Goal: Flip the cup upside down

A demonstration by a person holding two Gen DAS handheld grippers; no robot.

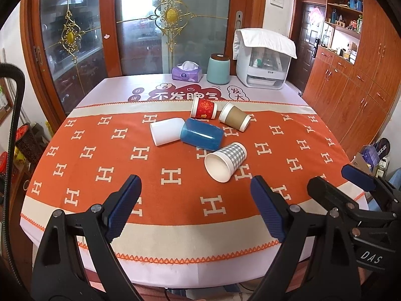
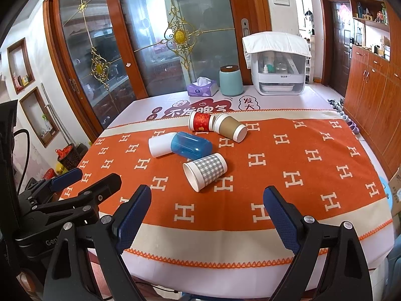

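Five cups are lying tipped over mid-surface; the checked paper cup (image 1: 225,161) is sitting nearest the front edge. Left gripper (image 1: 195,208) and right gripper (image 2: 206,215) are hovering before it, jaws wide open, empty, likely readying a grasp.

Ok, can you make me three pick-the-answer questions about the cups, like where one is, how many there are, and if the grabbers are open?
1. Which cup lies nearest the grippers?
A. grey checked paper cup
B. red paper cup
C. white plastic cup

2. How many cups lie on the orange patterned tablecloth?
A. three
B. five
C. seven

3. The left gripper and right gripper are:
A. both shut
B. both open
C. holding cups

Answers: 1 A, it is closest to the fingertips. 2 B, checked, blue, white, red and brown. 3 B, fingers wide apart, nothing between.
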